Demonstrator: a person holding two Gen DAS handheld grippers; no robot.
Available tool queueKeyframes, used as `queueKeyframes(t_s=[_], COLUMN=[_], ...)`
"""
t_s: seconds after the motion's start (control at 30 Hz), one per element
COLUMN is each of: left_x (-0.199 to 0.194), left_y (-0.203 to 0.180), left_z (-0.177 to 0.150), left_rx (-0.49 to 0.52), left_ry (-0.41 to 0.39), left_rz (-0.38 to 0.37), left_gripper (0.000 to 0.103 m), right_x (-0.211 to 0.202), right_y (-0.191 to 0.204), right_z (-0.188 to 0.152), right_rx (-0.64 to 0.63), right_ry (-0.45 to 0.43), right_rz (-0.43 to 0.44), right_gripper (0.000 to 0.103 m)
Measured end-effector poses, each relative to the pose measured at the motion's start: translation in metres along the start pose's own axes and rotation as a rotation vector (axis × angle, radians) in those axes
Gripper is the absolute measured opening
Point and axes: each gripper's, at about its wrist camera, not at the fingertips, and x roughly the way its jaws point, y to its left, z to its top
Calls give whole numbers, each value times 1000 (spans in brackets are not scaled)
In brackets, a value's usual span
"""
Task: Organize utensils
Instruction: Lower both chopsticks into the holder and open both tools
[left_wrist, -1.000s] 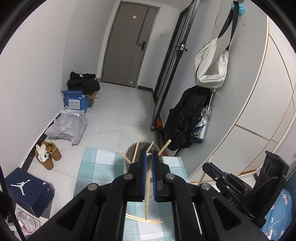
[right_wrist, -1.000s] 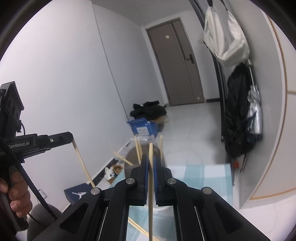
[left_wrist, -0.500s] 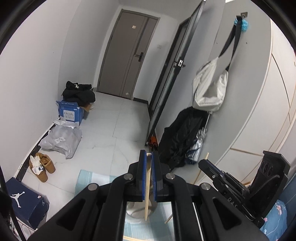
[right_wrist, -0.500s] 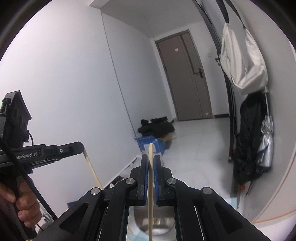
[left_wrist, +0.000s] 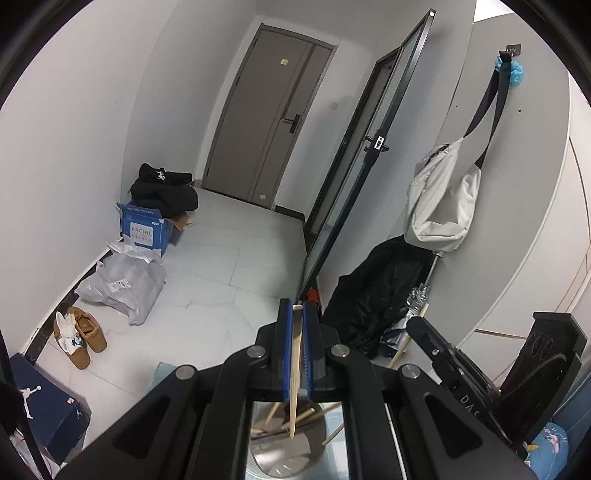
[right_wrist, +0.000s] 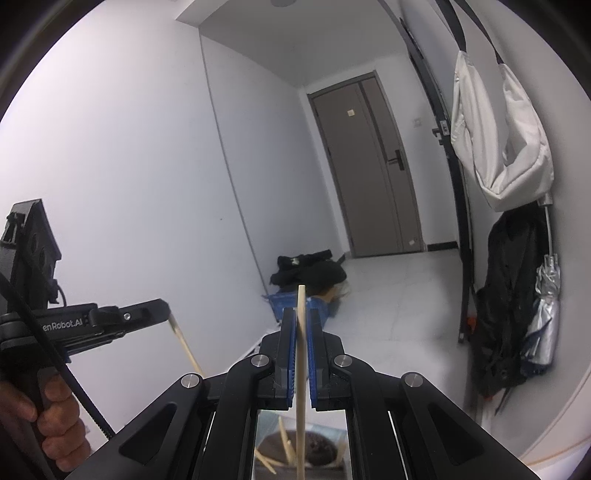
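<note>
My left gripper (left_wrist: 296, 314) is shut on a wooden chopstick (left_wrist: 294, 373) that hangs down toward a round metal holder (left_wrist: 288, 454) with several chopsticks in it. My right gripper (right_wrist: 301, 319) is shut on another wooden chopstick (right_wrist: 301, 369), upright, its lower end over the same holder (right_wrist: 317, 452). The left gripper (right_wrist: 162, 308) with its chopstick (right_wrist: 184, 347) shows at the left of the right wrist view. The right gripper (left_wrist: 413, 323) shows at the right of the left wrist view.
Both grippers are raised and look down a hallway with a grey door (left_wrist: 273, 122). A blue box (left_wrist: 146, 229), a grey bag (left_wrist: 125, 284), shoes (left_wrist: 79, 334) and a dark box (left_wrist: 40, 406) lie along the left wall. A white bag (left_wrist: 439, 206) and black coat (left_wrist: 376, 291) hang at the right.
Both grippers have lifted and tilted upward with their chopsticks. The holder and the checked cloth have dropped to the bottom edge of both views.
</note>
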Motion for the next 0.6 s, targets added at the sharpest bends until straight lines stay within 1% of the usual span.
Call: queueKeyframes(t_s=[0.13, 0.27, 0.33, 0.43, 0.5, 0.6], left_x=[9, 18, 22, 29, 33, 36], left_y=[8, 8, 8, 8, 10, 11], left_z=[3, 2, -1, -5, -6, -8], left_rx=[-15, 4, 20, 34, 36, 34], left_ry=[8, 13, 15, 36, 46, 59], left_rz=[3, 20, 31, 31, 34, 38], left_gripper=[2, 2, 2, 2, 2, 2], right_x=[10, 20, 26, 32, 36, 40], right_y=[-4, -7, -8, -10, -10, -13], right_z=[2, 1, -1, -7, -12, -22], right_rx=[8, 6, -1, 2, -7, -3], right_ry=[-23, -45, -48, -52, -50, -36], right_rz=[-20, -22, -29, -14, -22, -7], right_gripper=[5, 5, 5, 5, 5, 5])
